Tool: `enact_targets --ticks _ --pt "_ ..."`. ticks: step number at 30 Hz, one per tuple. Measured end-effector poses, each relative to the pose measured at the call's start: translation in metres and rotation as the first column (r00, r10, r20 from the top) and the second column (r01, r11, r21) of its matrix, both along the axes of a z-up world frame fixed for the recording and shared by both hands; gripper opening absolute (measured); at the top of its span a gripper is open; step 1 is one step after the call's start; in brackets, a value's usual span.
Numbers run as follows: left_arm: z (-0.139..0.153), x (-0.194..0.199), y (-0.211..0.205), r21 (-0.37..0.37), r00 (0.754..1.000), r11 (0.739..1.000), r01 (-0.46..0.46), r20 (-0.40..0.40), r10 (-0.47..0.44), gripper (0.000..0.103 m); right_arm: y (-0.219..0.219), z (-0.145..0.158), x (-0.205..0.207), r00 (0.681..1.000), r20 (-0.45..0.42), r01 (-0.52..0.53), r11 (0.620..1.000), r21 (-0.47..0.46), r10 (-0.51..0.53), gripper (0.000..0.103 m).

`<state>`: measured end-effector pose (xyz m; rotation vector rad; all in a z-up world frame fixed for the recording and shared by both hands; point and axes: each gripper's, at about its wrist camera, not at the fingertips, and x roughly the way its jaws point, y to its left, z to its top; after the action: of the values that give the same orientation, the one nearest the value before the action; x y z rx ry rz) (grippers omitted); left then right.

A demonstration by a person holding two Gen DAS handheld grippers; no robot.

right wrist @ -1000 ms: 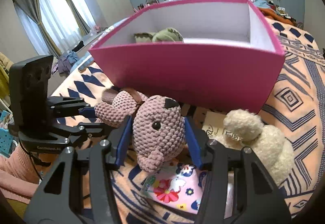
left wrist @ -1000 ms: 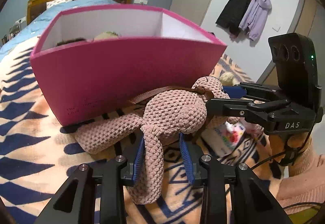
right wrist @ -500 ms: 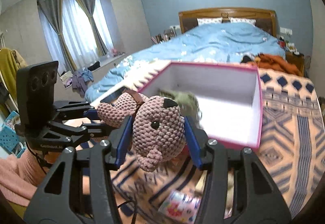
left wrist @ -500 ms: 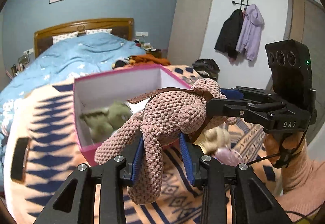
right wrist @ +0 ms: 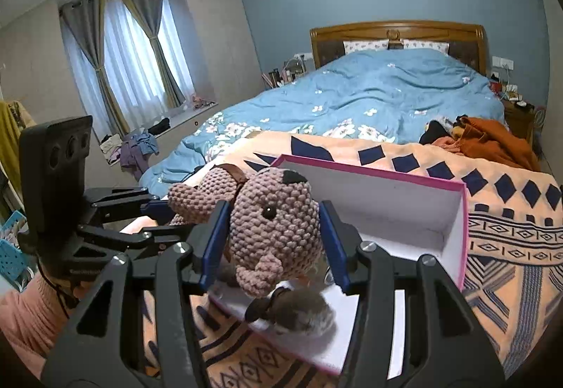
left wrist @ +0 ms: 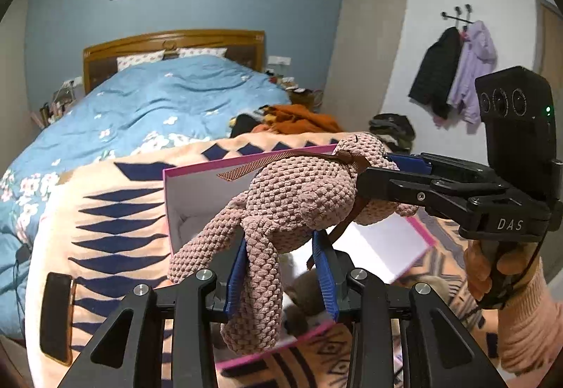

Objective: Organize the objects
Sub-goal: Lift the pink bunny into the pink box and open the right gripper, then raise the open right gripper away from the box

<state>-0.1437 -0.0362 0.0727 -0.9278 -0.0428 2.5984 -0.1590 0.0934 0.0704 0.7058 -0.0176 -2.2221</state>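
A pink knitted plush toy (left wrist: pixel 299 198) hangs in the air over the open pink box (left wrist: pixel 197 170). My left gripper (left wrist: pixel 279 242) is shut on its body and dangling leg. In the right wrist view my right gripper (right wrist: pixel 273 222) is shut on the plush toy's head (right wrist: pixel 281 198), its blue pads pressed on both sides. The left gripper (right wrist: pixel 163 212) shows there at the left, behind the toy. The box (right wrist: pixel 404 198) has white inner walls, and a grey-brown furry toy (right wrist: pixel 302 314) lies inside at its near end.
The box rests on a peach and navy patterned blanket (right wrist: pixel 510 229) at the foot of a bed with a blue duvet (right wrist: pixel 369 96). A black phone (left wrist: pixel 56 314) lies on the blanket at left. Orange clothes (right wrist: pixel 485 138) are piled at right. A hand in a pink sleeve (left wrist: pixel 499 268) holds the right gripper.
Both grippers have risen with the plush toy, from the blanket in front of the box to above its open top. The box's inside has come into view below.
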Motion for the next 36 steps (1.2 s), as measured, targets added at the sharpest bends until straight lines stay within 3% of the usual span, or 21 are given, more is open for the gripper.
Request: enact_targets --ticks 13,21,27,31,34,36 --pt "-0.034 -0.075 -0.011 0.001 0.987 0.996 -0.095 0.133 0.094 0.036 -0.034 -0.025 -0.068 0.995 0.089 0.036 0.996 0.086 -0.044 0.054" --pt "-0.058 -0.097 -0.019 -0.017 0.966 0.983 -0.181 0.187 0.181 0.036 -0.046 -0.055 -0.106 0.966 0.240 0.070 0.990 0.120 -0.097 0.058" --pt "-0.048 -0.085 -0.024 -0.002 0.972 0.980 -0.201 0.122 0.200 0.038 -0.033 -0.047 -0.095 0.970 0.224 0.079 0.993 0.090 -0.097 0.062" --pt "-0.043 -0.070 -0.020 0.004 0.979 0.982 -0.188 0.086 0.187 0.048 -0.028 -0.043 -0.080 0.973 0.217 0.062 0.995 0.078 -0.078 0.062" --pt "-0.035 -0.054 -0.018 0.020 0.985 0.987 -0.162 0.054 0.161 0.049 -0.022 -0.038 -0.064 0.977 0.206 0.044 0.998 0.050 -0.053 0.062" --pt "-0.030 -0.041 -0.016 0.034 0.988 0.988 -0.150 0.031 0.149 0.057 -0.017 -0.034 -0.053 0.981 0.192 0.034 0.999 0.034 -0.040 0.063"
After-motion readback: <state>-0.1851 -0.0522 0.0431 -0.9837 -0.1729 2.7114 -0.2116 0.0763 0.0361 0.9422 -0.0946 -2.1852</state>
